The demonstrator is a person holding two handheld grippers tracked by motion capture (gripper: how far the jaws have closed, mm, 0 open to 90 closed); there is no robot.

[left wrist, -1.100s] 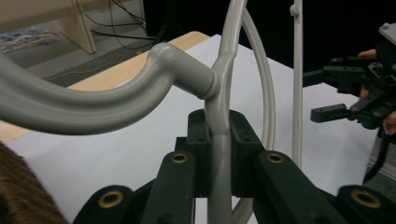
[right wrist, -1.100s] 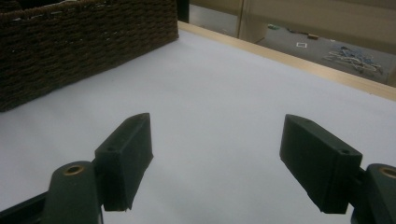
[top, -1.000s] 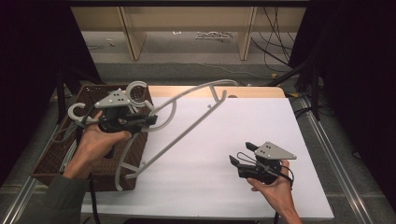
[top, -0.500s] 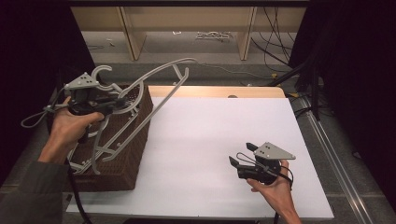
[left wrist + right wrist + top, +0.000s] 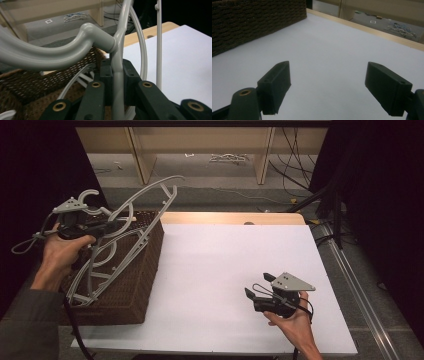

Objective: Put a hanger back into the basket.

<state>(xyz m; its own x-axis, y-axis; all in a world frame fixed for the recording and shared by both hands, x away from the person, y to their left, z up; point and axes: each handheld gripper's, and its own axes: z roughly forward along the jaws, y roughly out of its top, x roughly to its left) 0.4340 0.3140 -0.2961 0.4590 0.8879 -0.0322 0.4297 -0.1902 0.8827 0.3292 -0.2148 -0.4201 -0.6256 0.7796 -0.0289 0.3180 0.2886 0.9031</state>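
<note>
My left gripper (image 5: pixel 112 226) is shut on a grey plastic clothes hanger (image 5: pixel 145 195), which it holds tilted above a brown wicker basket (image 5: pixel 135 285) at the table's left edge. In the left gripper view the pads clamp the hanger's thin stem (image 5: pixel 117 75), just below its thick curved hook (image 5: pixel 95 40). The hanger's lower end reaches down into the basket. My right gripper (image 5: pixel 257 285) rests low over the white table top (image 5: pixel 225 250) at the front right. Its jaws have just been opening and stand wide (image 5: pixel 337 75) with nothing between them.
Other pale hanger bars (image 5: pixel 82 77) lie inside the basket (image 5: pixel 37 82). The basket's woven wall (image 5: pixel 249 22) stands beyond the right gripper. A wooden strip (image 5: pixel 230 217) borders the table's far edge, with shelving legs and cables on the floor behind.
The left hand has carried the hanger leftward, from over the table's left part to above the basket. The right hand has stayed in place.
</note>
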